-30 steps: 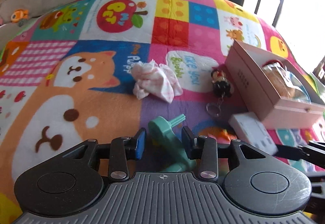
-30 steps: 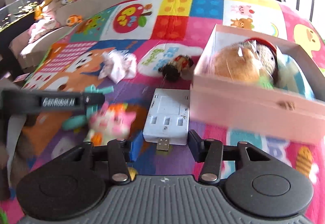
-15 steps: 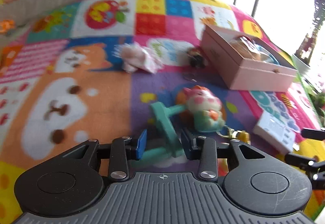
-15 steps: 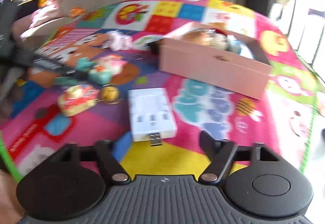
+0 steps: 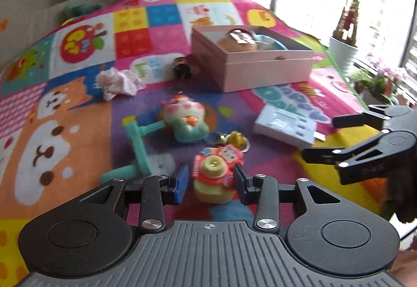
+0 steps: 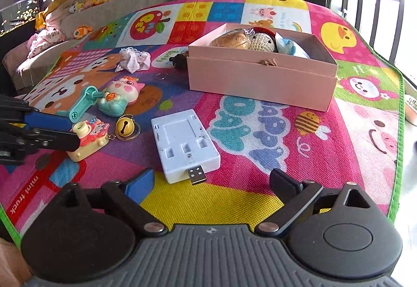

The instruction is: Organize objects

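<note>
Left gripper (image 5: 210, 180): jaws apart, one on each side of the toy camera (image 5: 216, 172), which sits on the play mat (image 5: 78, 136). Pads look close to its sides; I cannot tell whether either touches.

Right gripper (image 6: 209, 184): jaws wide apart, holding nothing, hovering just short of the white USB hub (image 6: 183, 145), whose plug end points toward it.

Pink box (image 6: 260, 78): open, well apart from both grippers on the far side of the mat; already holds a knitted doll and other soft items. My guess is the loose things are meant to go there.

Other loose items: pig toy (image 5: 186, 117) with teal handle (image 5: 138, 141), gold bell (image 6: 125, 125), crumpled cloth (image 5: 118, 81), dark figure keychain (image 5: 182, 68).

Risk 1: the toy camera is rounded and glossy; a squeeze off its middle could pop it out or tip it.

Risk 2: a ring links the bell to the toy camera, as far as I can see. Lifting one would drag the other, which may snag the pig toy nearby.

Risk 3: the hub is flat and wide; the right jaws may not get under its edges and could just push it along the mat.

Risk 4: the two grippers are near each other; crossing paths toward the box could make them collide.
</note>
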